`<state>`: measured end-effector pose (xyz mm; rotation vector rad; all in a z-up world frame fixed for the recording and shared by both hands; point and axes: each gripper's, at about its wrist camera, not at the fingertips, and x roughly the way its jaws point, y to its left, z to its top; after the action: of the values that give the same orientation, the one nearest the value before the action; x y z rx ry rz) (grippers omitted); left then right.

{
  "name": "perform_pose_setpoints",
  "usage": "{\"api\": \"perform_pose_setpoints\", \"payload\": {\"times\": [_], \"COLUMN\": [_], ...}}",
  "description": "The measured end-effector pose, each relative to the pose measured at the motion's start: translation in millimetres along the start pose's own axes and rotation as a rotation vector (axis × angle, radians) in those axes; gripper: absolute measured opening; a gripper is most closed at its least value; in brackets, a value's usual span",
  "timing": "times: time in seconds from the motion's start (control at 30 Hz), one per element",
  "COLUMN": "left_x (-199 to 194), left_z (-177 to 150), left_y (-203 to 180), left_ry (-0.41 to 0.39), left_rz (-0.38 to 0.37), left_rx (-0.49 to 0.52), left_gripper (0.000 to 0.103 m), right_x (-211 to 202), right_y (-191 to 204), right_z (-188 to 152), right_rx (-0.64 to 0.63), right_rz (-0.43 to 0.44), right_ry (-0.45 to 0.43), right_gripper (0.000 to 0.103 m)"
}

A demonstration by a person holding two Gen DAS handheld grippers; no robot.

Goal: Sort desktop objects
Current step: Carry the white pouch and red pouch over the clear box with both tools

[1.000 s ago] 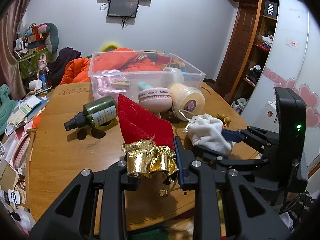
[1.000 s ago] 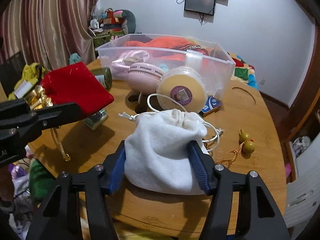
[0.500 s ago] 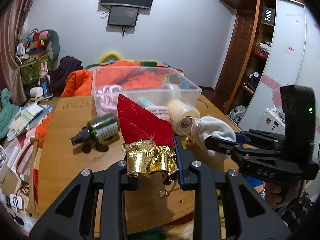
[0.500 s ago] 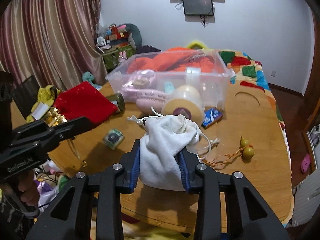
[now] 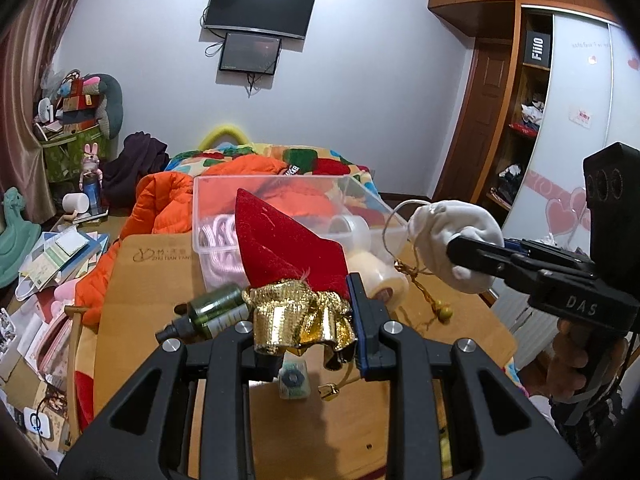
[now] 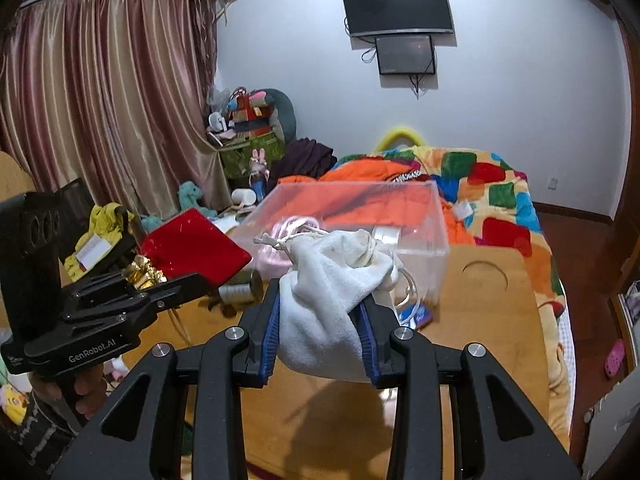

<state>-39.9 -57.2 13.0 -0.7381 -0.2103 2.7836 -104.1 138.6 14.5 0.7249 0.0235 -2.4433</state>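
My left gripper point(image 5: 306, 332) is shut on the gold-trimmed neck of a red velvet pouch point(image 5: 280, 252) and holds it above the wooden table point(image 5: 132, 300). My right gripper point(image 6: 320, 328) is shut on a white drawstring pouch point(image 6: 332, 292), also lifted off the table. Each shows in the other view: the white pouch point(image 5: 452, 244) at the right, the red pouch point(image 6: 192, 250) at the left. A clear plastic bin point(image 6: 400, 216) stands at the table's far side, beyond both pouches.
A green spray bottle point(image 5: 212, 312), a cream tape roll point(image 5: 380, 276), a small cube point(image 5: 294, 380) and a gold-bead cord point(image 5: 432, 304) lie on the table. A blue packet point(image 6: 416, 314) lies near the bin. Bed with orange jacket point(image 5: 168, 208) behind; clutter at the left.
Both grippers have risen with their pouches, which now hang well above the table and closer to the bin. The right gripper has closed tighter on the white pouch.
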Motion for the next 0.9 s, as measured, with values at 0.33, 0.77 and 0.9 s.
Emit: {"api": "perform_pose_setpoints", "payload": {"times": [0.33,0.77,0.9], "left_x": [23,62,74], "left_z": [21,41,46], "left_y": [15,31,36], "left_ry": [0.003,0.037,0.051], "left_rz": [-0.019,-0.016,-0.008], "left_rx": [-0.031,-0.043,-0.041], "left_gripper": [0.027,0.027,0.027], "right_x": [19,63,80], "right_y": [-22,-21,-20], "right_z": [23,46,53], "right_rx": [0.035,0.0,-0.012], "right_rz": [0.031,0.027,0.029], "right_ry": [0.01,0.035,0.049], "right_gripper": [0.031,0.031,0.031]}}
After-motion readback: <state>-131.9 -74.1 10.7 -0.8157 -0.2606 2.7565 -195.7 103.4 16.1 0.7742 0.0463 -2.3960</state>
